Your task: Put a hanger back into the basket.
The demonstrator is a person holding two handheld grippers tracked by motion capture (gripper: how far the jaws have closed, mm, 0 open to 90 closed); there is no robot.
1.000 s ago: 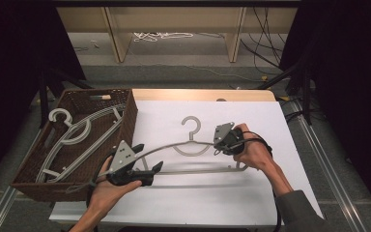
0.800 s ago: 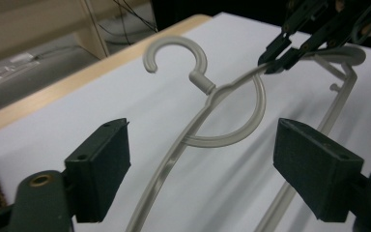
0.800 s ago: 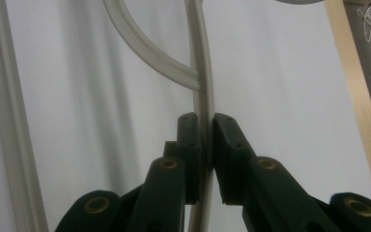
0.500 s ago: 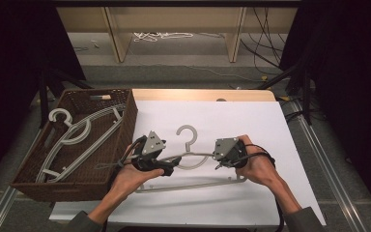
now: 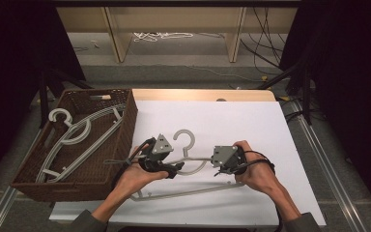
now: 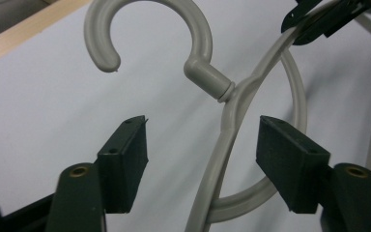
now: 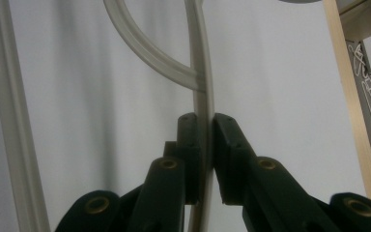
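A grey plastic hanger point(image 5: 183, 140) lies on the white sheet point(image 5: 251, 121), its hook pointing away from me. My right gripper point(image 5: 219, 170) is shut on the hanger's right shoulder arm; in the right gripper view the pads point(image 7: 205, 121) pinch the thin arm point(image 7: 200, 58). My left gripper point(image 5: 177, 168) sits just left of the hanger's neck. In the left gripper view its jaws point(image 6: 203, 142) stand apart on either side of the arm below the hook point(image 6: 200, 38), touching nothing. They have just been closing.
A brown wicker basket point(image 5: 128, 123) stands at the left edge of the sheet, with several more grey hangers point(image 5: 77, 130) lying in it. A wooden table edge point(image 5: 198, 94) runs behind the sheet. Metal rails flank the table.
My left gripper has moved right, from the hanger's left end to its neck, and its jaws have narrowed. The right gripper has drawn the hanger nearer to me.
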